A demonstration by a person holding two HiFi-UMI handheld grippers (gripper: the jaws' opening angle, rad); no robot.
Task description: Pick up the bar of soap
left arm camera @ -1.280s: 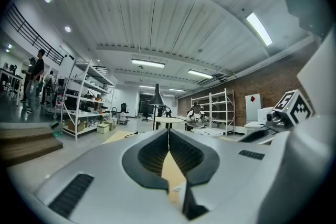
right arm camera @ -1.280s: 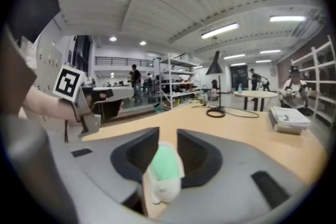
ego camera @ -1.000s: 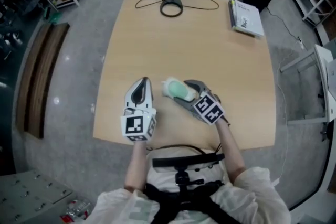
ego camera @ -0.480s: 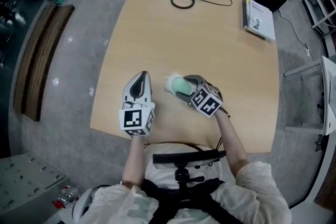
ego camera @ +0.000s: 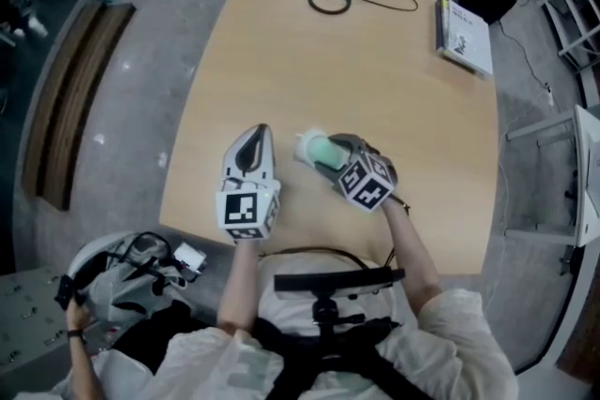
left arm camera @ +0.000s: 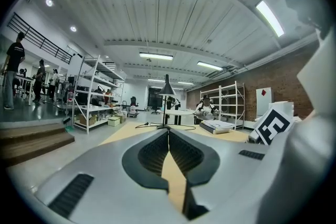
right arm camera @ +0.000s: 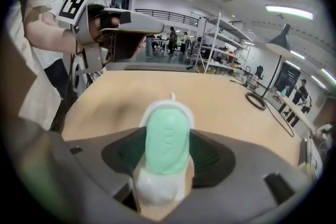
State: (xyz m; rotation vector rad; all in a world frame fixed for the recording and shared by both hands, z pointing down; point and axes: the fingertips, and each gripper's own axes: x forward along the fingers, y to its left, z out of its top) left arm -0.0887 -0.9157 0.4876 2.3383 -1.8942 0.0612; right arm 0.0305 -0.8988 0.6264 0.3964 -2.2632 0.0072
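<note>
Left gripper [ego camera: 256,139]: jaws together, tips touching, nothing between them; points straight ahead.
Right gripper [ego camera: 324,152]: jaws closing, soap [right arm camera: 166,136] between them, pads close at its sides; points ahead and leftward.
Left forearm [ego camera: 242,286]: bare, runs straight out from the body.
Right forearm [ego camera: 405,248]: bare, angled inward.

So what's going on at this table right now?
A person holds a gripper in each hand over a wooden table. The right gripper has the green bar of soap, lying in its white dish, between its jaws, which are closing on it. The soap appears not yet lifted off the table. The left gripper is shut and empty, alongside the right one.
</note>
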